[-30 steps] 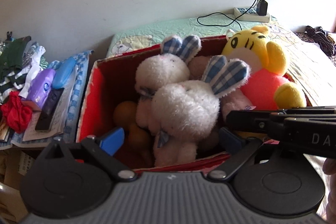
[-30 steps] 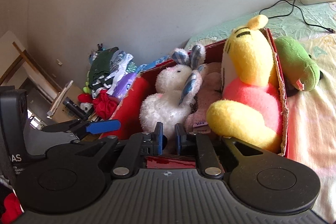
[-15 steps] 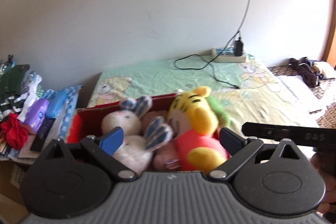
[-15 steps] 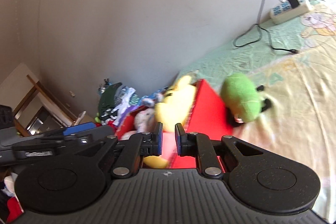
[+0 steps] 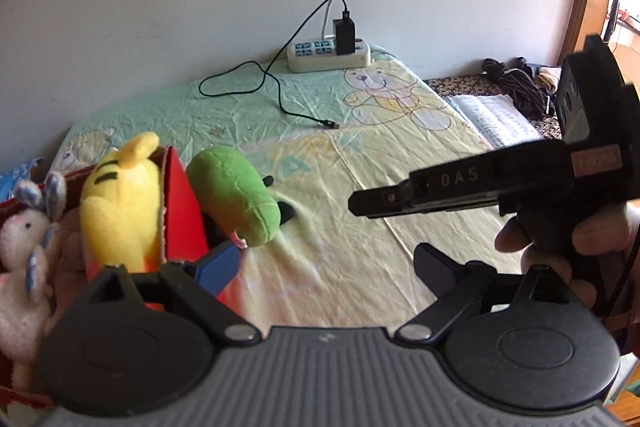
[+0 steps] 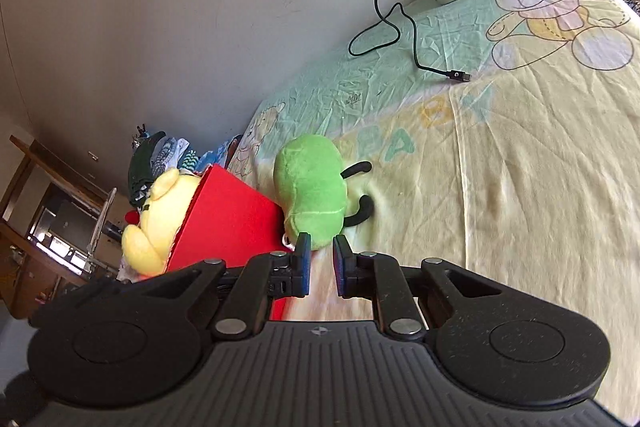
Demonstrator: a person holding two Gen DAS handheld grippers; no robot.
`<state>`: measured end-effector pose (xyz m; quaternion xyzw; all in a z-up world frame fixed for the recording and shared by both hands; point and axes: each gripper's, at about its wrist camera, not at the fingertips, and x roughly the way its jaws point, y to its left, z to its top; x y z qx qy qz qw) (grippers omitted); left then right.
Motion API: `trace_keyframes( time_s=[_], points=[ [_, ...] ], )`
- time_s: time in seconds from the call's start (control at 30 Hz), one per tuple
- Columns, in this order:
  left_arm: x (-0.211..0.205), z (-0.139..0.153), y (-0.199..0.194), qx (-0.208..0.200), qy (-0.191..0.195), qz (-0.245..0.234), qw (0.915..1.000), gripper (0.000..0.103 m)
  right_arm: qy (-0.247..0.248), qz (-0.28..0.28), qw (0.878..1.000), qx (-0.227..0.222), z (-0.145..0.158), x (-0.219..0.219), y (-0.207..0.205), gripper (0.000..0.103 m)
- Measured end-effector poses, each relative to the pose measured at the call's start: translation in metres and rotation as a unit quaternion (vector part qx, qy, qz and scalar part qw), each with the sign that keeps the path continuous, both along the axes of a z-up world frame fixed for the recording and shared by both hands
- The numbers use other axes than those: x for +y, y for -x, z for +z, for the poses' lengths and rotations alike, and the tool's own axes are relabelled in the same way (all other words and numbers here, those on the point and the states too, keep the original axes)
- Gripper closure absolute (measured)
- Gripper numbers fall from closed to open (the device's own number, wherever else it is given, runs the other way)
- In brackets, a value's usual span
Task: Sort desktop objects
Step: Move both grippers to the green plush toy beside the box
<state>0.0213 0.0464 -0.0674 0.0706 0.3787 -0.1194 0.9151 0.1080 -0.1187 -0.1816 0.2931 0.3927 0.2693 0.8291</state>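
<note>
A red cardboard box [image 5: 182, 203] stands at the left of the bed and holds a yellow tiger plush [image 5: 120, 203] and white bunny plushes [image 5: 24, 239]. A green plush [image 5: 232, 195] lies on the sheet against the box's right wall. My left gripper [image 5: 326, 267] is open and empty, its left finger near the box corner and the green plush. A hand holds my right gripper [image 5: 354, 205] above the sheet at the right. In the right wrist view my right gripper [image 6: 320, 267] is shut on nothing, just short of the green plush [image 6: 312, 183], beside the red box [image 6: 232, 219].
A power strip [image 5: 328, 57] with a black charger sits at the wall, and its black cable [image 5: 276, 95] trails over the bear-print sheet [image 5: 360, 155]. An open book [image 5: 496, 119] and a dark cord bundle [image 5: 516, 83] lie at the right. Folded clothes [image 6: 160, 159] are stacked behind the box.
Both grippers have drawn back from over the box and swung right. The green plush and the bed sheet now fill the views. The left stays open, the right shut.
</note>
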Motion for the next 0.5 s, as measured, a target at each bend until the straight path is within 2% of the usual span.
trace_keyframes(
  time_s=[0.13, 0.23, 0.4, 0.5],
  points=[
    [-0.019, -0.030, -0.021, -0.002, -0.050, 0.038, 0.9980, 0.011, -0.012, 0.040, 0.999, 0.027, -0.011, 0.003, -0.043, 0.088],
    [-0.025, -0.052, -0.036, 0.002, -0.088, 0.071, 0.9935, 0.014, -0.025, 0.065, 0.997, 0.031, -0.012, 0.011, -0.072, 0.088],
    [-0.031, -0.068, -0.051, -0.014, -0.123, 0.100, 0.9872, 0.013, -0.036, 0.091, 0.995, 0.026, -0.013, 0.032, -0.118, 0.087],
    [-0.032, -0.073, -0.065, -0.008, -0.126, 0.106, 0.9864, 0.013, -0.046, 0.100, 0.994, 0.026, -0.015, 0.047, -0.143, 0.082]
  ],
)
